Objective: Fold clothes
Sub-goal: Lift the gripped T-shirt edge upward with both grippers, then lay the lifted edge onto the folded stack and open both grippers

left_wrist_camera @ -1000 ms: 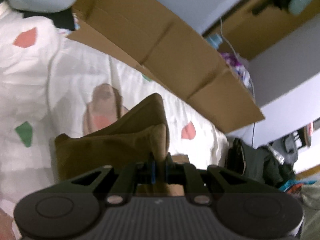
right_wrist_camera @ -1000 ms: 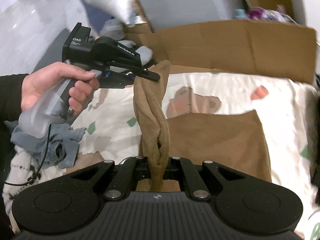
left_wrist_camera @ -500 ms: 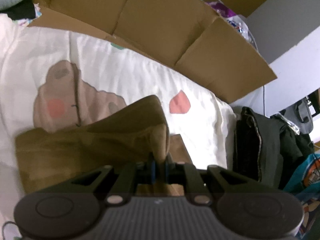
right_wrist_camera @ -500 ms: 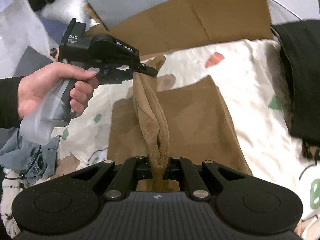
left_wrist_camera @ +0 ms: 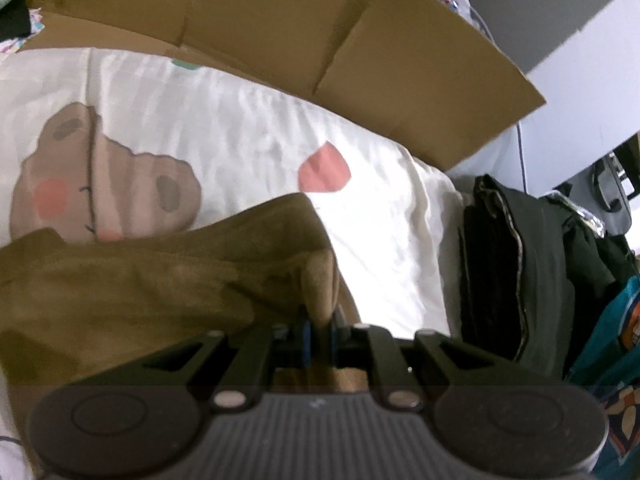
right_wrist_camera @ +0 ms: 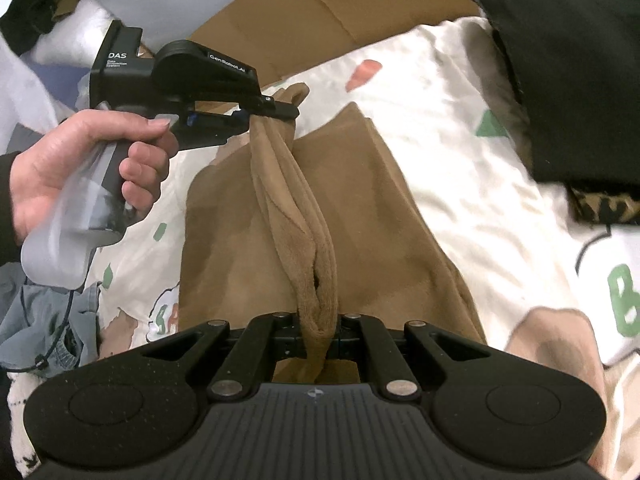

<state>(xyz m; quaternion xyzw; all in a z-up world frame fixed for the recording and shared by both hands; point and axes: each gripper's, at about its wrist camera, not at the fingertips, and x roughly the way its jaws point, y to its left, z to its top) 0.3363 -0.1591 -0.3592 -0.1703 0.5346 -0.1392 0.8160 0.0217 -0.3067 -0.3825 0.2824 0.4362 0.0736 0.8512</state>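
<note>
A brown garment is stretched between two hand-held grippers above a bed. The left hand-held gripper, gripped by a person's hand, pinches one corner of the garment's upper edge. The right hand-held gripper pinches the other corner, its jaws pressed together on a bunched fold of cloth. Between the two, the held edge forms a taut, rolled ridge. Below it, the rest of the garment hangs down and spreads flat over the bed.

The bed is covered by a white sheet printed with a brown cartoon bear and small pink and green shapes. In the left wrist view, the left hand-held gripper is clamped on a thick fold of the garment, which lies over the lower part of the bear.

A flattened cardboard sheet stands along the far edge of the bed. A folded black garment lies on the bed to the right, apart from the brown one. Crumpled blue denim lies at the left, under the hand.
</note>
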